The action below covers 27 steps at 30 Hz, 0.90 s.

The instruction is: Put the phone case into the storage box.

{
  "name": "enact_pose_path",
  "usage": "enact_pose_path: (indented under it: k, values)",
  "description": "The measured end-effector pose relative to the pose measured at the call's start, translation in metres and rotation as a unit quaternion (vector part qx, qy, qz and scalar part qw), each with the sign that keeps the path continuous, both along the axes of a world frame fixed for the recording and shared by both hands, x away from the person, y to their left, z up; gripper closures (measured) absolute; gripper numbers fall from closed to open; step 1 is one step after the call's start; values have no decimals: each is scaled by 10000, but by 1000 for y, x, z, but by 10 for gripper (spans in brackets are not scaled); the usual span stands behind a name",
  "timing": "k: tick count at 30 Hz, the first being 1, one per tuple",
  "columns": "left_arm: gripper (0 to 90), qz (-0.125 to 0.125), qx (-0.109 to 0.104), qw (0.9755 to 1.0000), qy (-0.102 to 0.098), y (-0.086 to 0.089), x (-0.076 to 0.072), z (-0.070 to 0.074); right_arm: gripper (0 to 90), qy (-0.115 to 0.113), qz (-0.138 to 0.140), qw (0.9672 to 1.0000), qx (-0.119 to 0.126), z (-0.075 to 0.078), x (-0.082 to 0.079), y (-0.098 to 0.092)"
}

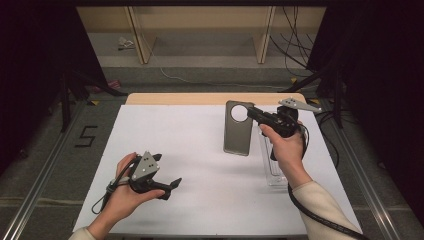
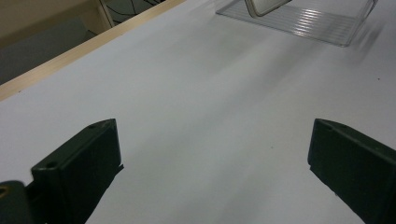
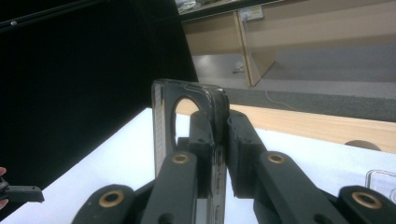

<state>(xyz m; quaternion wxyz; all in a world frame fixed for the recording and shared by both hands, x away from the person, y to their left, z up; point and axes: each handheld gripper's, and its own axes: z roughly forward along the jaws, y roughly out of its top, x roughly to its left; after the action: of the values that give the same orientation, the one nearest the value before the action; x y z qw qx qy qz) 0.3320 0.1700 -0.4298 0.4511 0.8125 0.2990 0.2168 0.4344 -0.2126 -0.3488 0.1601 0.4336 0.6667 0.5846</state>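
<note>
Right tool (image 1: 252, 112) clamped on the top edge of a grey phone case (image 1: 238, 131), pads pinching the thin wall beside the round camera cutout; same grip seen edge-on in the right gripper view, case (image 3: 189, 100) squeezed between the two black pads. Case held upright over the far right part of the white tabletop (image 1: 200, 165), just left of a clear plastic tray (image 1: 272, 167); cannot tell whether the lower edge touches the surface or hangs just above. Left tool (image 1: 170, 186) at near left, jaws wide apart with nothing between, hovering low over bare tabletop; tray (image 2: 308, 23) far off in its view. Risks, as judged: grip sits on one narrow strip near the cutout, so the soft wall could flex and the case pivot or slip out during any swing toward the tray. Long free body below the pinch likely to sway and catch the tray rim, tipping or pushing the light tray, which is not steadied. Cable trailing from the right tool could drag across the tray as well. Release from any height could let the case topple flat or bounce off target.
</note>
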Motion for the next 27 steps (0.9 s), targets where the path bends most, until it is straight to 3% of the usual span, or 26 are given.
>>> enact_pose_path:
  k: [27]
  values:
    - [22, 2, -8, 10000, -7, 0, 0, 0, 818, -73, -83, 9999, -14, 5, 1, -8]
